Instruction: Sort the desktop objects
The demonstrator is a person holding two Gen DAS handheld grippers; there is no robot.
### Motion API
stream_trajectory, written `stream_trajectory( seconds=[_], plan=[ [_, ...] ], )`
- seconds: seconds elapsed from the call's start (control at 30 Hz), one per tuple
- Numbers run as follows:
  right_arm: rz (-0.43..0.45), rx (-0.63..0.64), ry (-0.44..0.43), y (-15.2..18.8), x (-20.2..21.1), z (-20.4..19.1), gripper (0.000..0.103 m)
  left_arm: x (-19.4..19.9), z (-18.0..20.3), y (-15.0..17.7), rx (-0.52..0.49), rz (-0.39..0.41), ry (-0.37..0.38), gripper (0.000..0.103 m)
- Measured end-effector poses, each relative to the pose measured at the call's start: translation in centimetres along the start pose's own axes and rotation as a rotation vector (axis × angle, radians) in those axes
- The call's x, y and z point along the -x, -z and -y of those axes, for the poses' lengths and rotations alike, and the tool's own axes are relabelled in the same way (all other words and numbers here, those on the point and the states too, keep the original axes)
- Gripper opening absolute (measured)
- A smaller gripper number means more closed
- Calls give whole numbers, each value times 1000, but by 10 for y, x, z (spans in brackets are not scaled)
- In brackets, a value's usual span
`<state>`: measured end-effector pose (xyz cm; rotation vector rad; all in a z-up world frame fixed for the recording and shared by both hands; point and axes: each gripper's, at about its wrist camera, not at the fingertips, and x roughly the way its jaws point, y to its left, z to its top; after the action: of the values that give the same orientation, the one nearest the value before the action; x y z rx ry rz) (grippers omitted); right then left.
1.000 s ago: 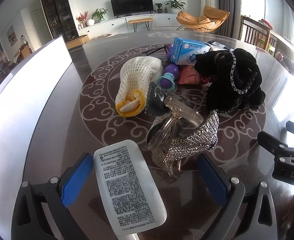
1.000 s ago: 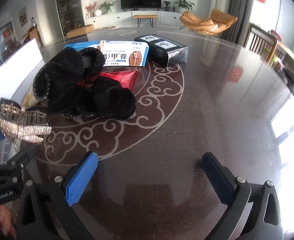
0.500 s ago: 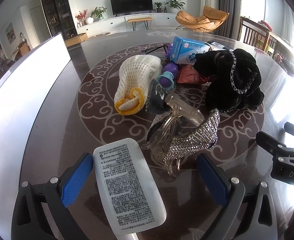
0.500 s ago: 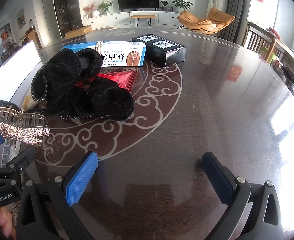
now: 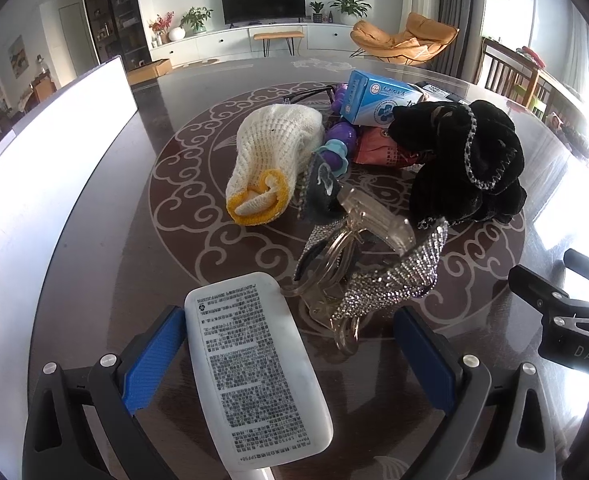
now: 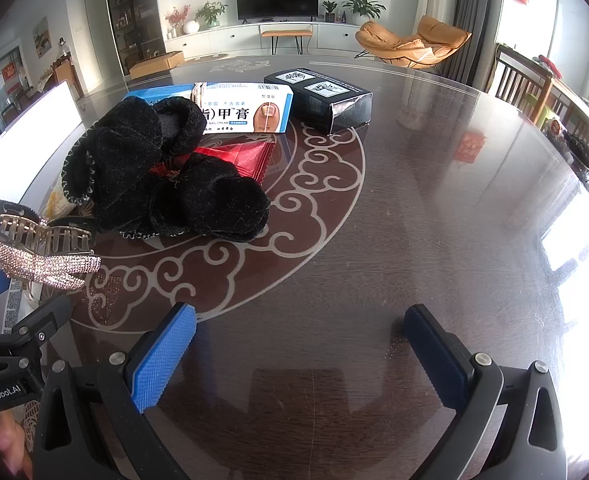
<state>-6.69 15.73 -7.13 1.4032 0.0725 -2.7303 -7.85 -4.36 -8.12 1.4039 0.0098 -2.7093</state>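
With both grippers' fingers spread wide and empty, the left gripper (image 5: 290,364) closing on the white bottle (image 5: 254,368) could snag the rhinestone hair claw (image 5: 378,276) touching it.

- The left gripper (image 5: 288,354) sits low at the near edge of its own view, its jaws spread wide, blue pads (image 5: 153,356) facing inward.
- The right gripper (image 6: 300,354) is likewise low and near, its jaws wide apart with nothing between them.
- Part of the right gripper shows at the right edge of the left wrist view.
- A bit of the person's hand (image 6: 8,438) shows at the near left corner of the right wrist view.
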Motion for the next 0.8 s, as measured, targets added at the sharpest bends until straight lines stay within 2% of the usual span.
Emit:
stream_trajectory(
  seconds=[0.8],
  plan=[
    [0, 0, 0, 0, 0, 0, 103, 1, -1, 2, 11, -6, 14, 103]
  ],
)
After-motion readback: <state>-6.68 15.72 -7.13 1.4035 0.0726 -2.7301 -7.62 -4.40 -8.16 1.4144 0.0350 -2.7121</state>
